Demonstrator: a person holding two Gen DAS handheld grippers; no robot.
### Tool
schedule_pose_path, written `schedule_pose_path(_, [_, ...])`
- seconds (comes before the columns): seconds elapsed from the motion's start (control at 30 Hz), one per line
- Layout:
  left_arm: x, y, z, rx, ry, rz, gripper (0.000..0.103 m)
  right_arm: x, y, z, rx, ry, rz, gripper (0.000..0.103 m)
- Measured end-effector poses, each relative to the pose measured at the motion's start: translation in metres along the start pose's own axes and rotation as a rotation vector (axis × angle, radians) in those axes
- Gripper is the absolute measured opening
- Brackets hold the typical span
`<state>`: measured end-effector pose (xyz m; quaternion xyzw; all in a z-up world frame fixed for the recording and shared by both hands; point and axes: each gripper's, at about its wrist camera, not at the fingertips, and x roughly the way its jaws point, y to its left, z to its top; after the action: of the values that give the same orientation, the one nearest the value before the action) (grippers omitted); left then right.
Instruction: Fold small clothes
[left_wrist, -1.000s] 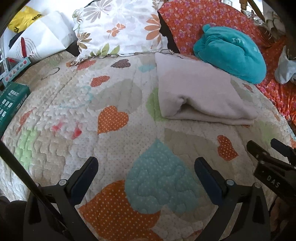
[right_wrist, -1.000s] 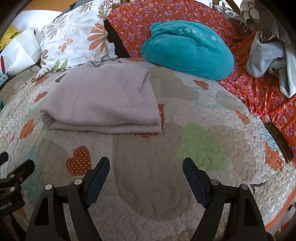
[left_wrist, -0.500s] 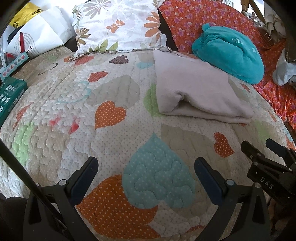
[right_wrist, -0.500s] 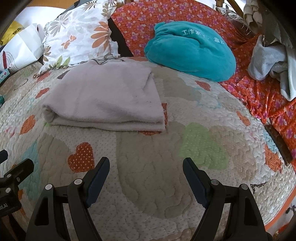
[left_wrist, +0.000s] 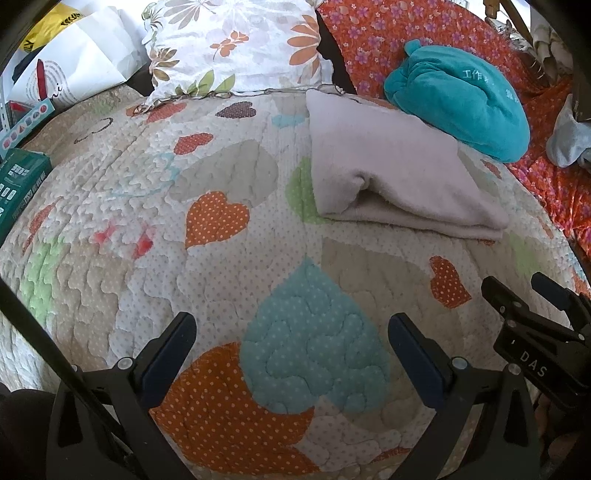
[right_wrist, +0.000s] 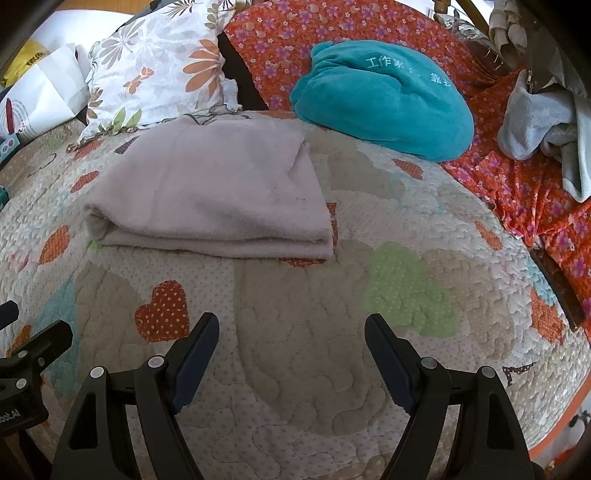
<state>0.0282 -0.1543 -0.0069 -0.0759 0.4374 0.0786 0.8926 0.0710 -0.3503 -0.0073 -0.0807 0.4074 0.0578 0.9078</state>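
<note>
A folded pale grey-pink garment (left_wrist: 388, 170) lies flat on the heart-patterned quilt (left_wrist: 221, 258), toward the far side; it also shows in the right wrist view (right_wrist: 214, 195). My left gripper (left_wrist: 291, 332) is open and empty, hovering over the quilt well short of the garment. My right gripper (right_wrist: 291, 332) is open and empty too, in front of the garment's near folded edge. The right gripper also shows at the right edge of the left wrist view (left_wrist: 535, 314).
A teal plush bundle (right_wrist: 384, 96) lies behind the garment on an orange floral cover (right_wrist: 535, 192). A flowered pillow (left_wrist: 232, 48) is at the back, a grey cloth (right_wrist: 539, 129) at far right, white bags (left_wrist: 74, 70) and a green box (left_wrist: 18, 184) at left.
Both views have shifted slightly: the garment sits a little lower and nearer in the frames. Both grippers stay open and nothing was grasped.
</note>
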Motion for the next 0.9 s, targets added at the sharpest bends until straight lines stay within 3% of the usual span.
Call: schedule_pose_path(0.9, [0.0032, 0.0015, -0.0013, -0.018, 0.02, -0.026, 0.103, 0.0019, 0.0017, 0.001, -0.014, 0.0, 0.004, 0.085])
